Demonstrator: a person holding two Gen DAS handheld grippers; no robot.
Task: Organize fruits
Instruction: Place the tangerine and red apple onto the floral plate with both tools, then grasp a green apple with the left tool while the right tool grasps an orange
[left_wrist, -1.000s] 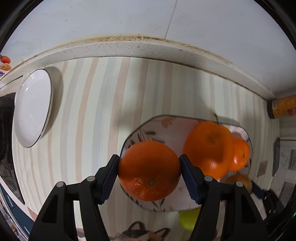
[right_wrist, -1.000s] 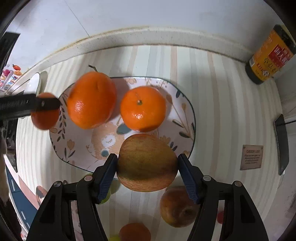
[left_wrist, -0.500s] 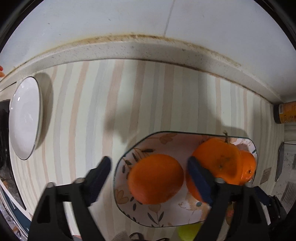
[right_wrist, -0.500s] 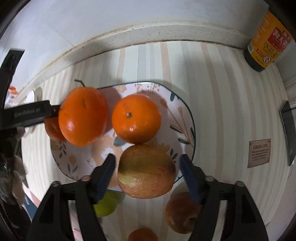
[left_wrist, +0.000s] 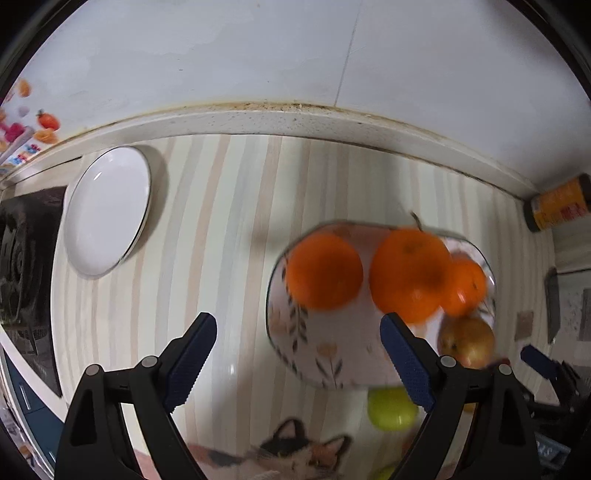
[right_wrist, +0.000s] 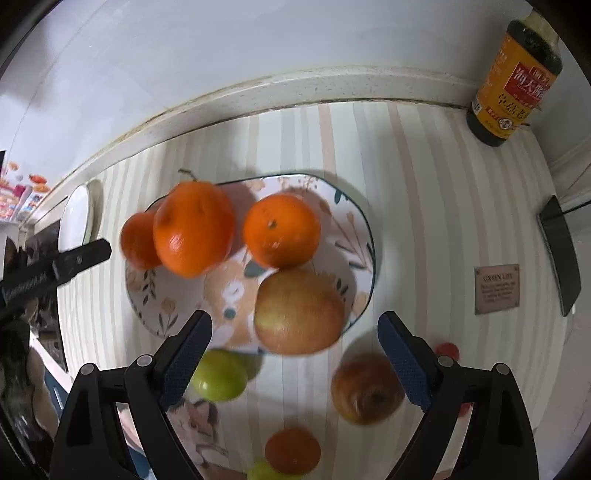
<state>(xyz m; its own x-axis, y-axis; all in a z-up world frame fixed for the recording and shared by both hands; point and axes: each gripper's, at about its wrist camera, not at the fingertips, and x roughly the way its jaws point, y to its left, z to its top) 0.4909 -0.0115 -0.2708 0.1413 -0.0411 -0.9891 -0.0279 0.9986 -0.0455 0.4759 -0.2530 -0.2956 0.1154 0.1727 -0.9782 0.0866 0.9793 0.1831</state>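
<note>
A floral plate (right_wrist: 343, 229) (left_wrist: 332, 362) holds three oranges and a yellow-red apple (right_wrist: 299, 312) (left_wrist: 466, 341). The left orange (left_wrist: 324, 271) (right_wrist: 137, 242), the stemmed orange (left_wrist: 408, 273) (right_wrist: 194, 229) and a smaller orange (right_wrist: 281, 230) (left_wrist: 464, 288) lie along its far side. My left gripper (left_wrist: 298, 363) is open and empty, back from the plate's left end. My right gripper (right_wrist: 295, 362) is open and empty, just behind the apple. A green apple (right_wrist: 218, 374) (left_wrist: 392, 408), a red apple (right_wrist: 365, 391) and another orange (right_wrist: 292, 451) lie on the mat off the plate.
A white empty plate (left_wrist: 107, 210) (right_wrist: 75, 218) lies at the far left beside a stove (left_wrist: 22, 258). A sauce bottle (right_wrist: 515, 74) (left_wrist: 557, 203) stands at the back right by the wall. A dark flat object (right_wrist: 559, 254) lies at the right edge.
Both grippers opened and let go: the left one left its orange on the plate, the right one its yellow-red apple. Both then pulled back and up from the plate.
</note>
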